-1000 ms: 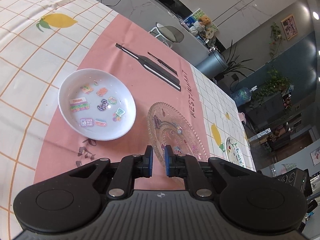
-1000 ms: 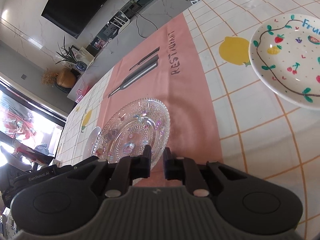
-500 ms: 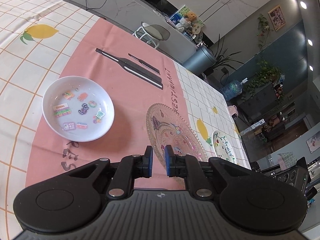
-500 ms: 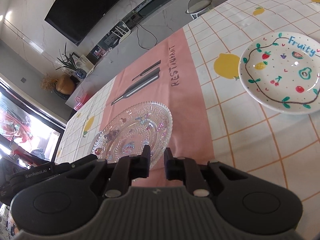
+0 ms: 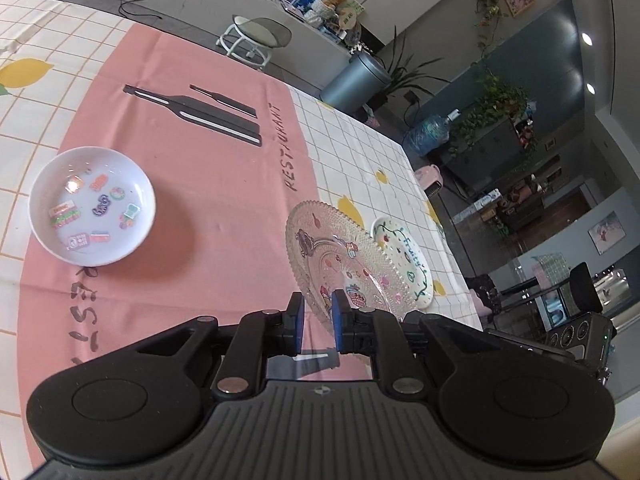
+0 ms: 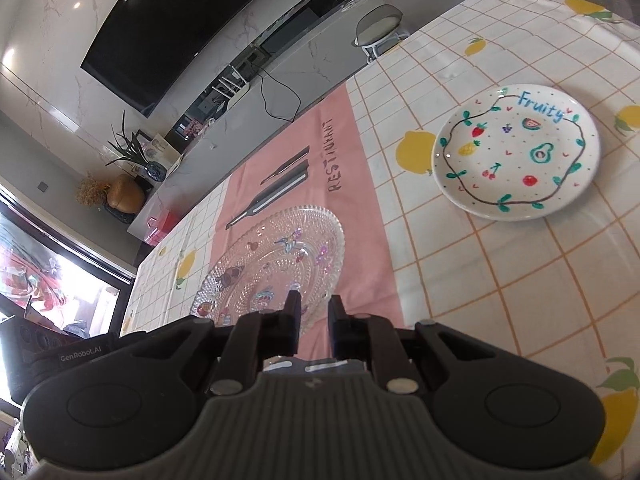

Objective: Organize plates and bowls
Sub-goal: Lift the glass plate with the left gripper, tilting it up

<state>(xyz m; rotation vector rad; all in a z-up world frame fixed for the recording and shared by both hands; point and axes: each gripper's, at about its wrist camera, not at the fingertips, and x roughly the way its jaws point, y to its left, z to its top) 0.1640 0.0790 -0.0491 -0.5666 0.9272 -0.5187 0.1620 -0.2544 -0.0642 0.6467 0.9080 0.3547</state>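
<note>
A clear patterned glass plate is held between both grippers and lifted above the table, tilted. My left gripper is shut on its near rim. My right gripper is shut on the opposite rim of the same glass plate. A white bowl with colourful stickers sits on the pink cloth at the left. A white "Fruity" plate with painted fruit sits on the checked cloth at the right; it also shows behind the glass plate in the left wrist view.
The table carries a pink runner with printed cutlery and a lemon-checked cloth. A round stool and a grey bin stand beyond the far edge. A counter with a wall screen lies behind.
Both grippers have risen with the glass plate, lifting it off the cloth. The table and the other dishes look farther away, and the Fruity plate has come fully into view.
</note>
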